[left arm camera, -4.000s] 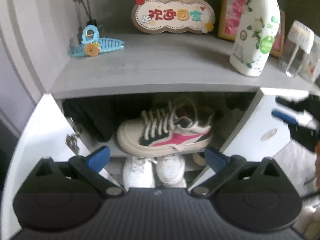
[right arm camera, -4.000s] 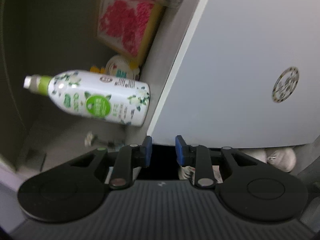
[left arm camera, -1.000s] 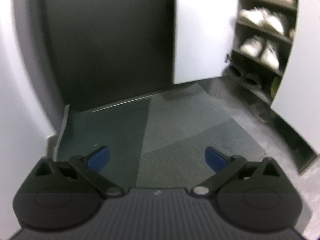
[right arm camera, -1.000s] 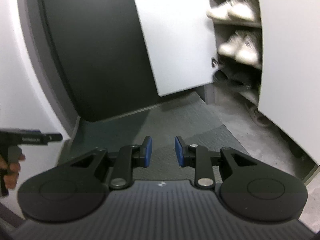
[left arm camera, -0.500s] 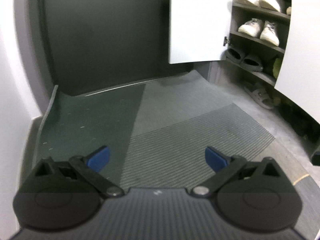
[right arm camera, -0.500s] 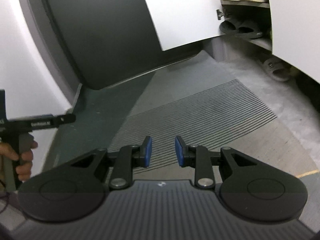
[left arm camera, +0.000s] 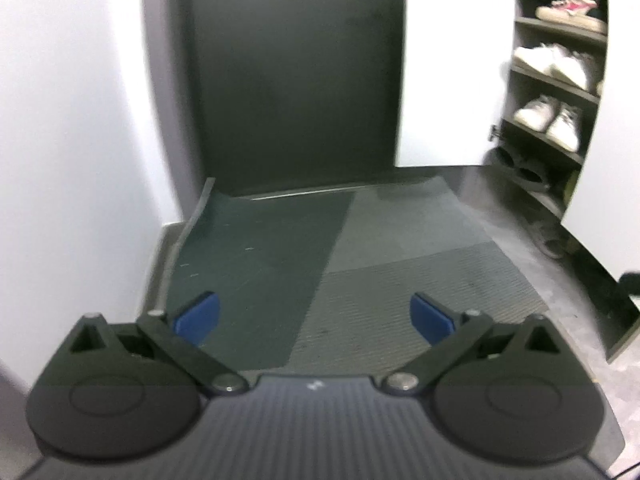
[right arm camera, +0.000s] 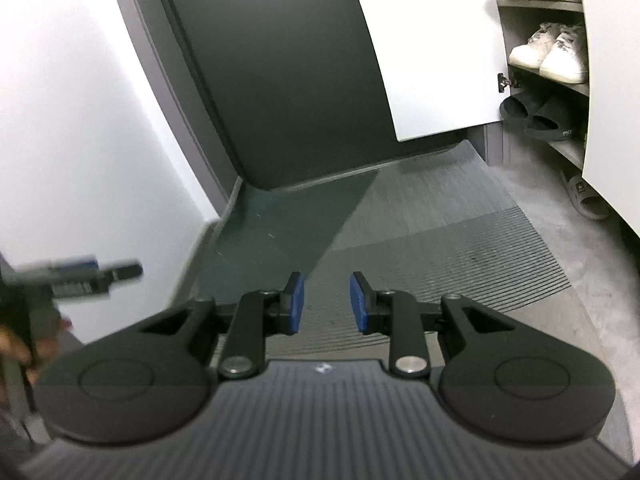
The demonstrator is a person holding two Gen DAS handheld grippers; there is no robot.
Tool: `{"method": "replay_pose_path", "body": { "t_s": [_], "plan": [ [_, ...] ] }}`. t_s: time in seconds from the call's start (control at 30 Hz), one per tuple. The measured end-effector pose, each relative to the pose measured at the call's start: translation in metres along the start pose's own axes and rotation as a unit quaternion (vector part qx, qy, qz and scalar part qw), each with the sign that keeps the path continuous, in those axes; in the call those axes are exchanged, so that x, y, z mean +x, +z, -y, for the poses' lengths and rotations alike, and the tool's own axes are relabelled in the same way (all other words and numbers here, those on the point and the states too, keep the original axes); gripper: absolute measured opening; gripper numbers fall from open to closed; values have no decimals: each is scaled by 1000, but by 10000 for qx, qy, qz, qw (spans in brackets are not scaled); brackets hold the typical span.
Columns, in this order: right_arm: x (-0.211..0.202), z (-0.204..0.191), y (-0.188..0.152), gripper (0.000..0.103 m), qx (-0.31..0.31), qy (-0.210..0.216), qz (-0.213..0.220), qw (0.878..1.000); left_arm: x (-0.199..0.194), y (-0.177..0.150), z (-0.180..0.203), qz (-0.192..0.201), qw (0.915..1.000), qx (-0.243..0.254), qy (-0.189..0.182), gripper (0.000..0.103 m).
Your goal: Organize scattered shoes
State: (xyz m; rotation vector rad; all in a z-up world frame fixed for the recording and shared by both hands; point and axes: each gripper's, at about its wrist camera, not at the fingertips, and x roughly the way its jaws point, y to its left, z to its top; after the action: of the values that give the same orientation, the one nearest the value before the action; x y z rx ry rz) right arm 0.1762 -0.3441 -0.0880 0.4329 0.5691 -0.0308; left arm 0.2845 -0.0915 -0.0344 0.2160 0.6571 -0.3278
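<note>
My left gripper (left arm camera: 316,316) is wide open and empty above a dark ribbed floor mat (left arm camera: 360,240). My right gripper (right arm camera: 326,300) has its jaws close together with a small gap and nothing between them. The open shoe cabinet at the right holds a pink and white sneaker (left arm camera: 568,10) on top, white sneakers (left arm camera: 554,62) below, another white pair (right arm camera: 550,50) under those, and black slides (right arm camera: 538,114) lower down. A grey sandal (right arm camera: 584,198) lies on the floor by the cabinet. The left gripper also shows, blurred, in the right wrist view (right arm camera: 76,274).
A dark door (left arm camera: 296,80) stands straight ahead with white wall (left arm camera: 80,120) to its left. The white cabinet door (right arm camera: 432,40) hangs open beside the shelves. Bare concrete floor (right arm camera: 580,264) lies right of the mat.
Both views have tilted up and swung slightly, so more of the door and the upper cabinet shelves show. The jaws of both grippers have not changed.
</note>
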Motion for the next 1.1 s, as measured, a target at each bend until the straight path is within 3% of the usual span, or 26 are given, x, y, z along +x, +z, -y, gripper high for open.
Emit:
{"method": "replay_pose_path", "body": {
  "t_s": [0.13,0.3,0.43,0.5,0.57,0.67,0.73,0.9,1.1],
  "plan": [
    [-56,-31,-8,30,99,167,171,9997,-66,-2,0,-9,9996,128,257,103],
    [-107,-58,-7,31,-205,243,365,9988,-130,-3,-9,-61,9997,-216,105,103],
    [-141,-72,-23,32,-275,330,443,9981,-171,-25,-19,124,9987,-486,19,103],
    [-152,-76,-34,47,-339,377,474,9976,-184,-40,-19,127,9984,-545,22,103],
    [-163,-79,-52,73,-335,463,488,9972,-193,-54,-19,105,9981,-600,37,103],
    [-174,-84,-71,83,-380,406,418,9976,-203,-71,-20,107,9966,-818,40,103],
    [-183,-87,-75,101,-313,282,647,9970,-211,-80,-23,246,9952,-949,71,103],
    [-186,-97,-79,103,-577,156,852,9946,-222,-83,-33,437,9930,-1087,141,103],
    [-180,-108,-80,103,-762,208,704,9944,-216,-87,-31,204,9953,-943,116,103]
  ]
}}
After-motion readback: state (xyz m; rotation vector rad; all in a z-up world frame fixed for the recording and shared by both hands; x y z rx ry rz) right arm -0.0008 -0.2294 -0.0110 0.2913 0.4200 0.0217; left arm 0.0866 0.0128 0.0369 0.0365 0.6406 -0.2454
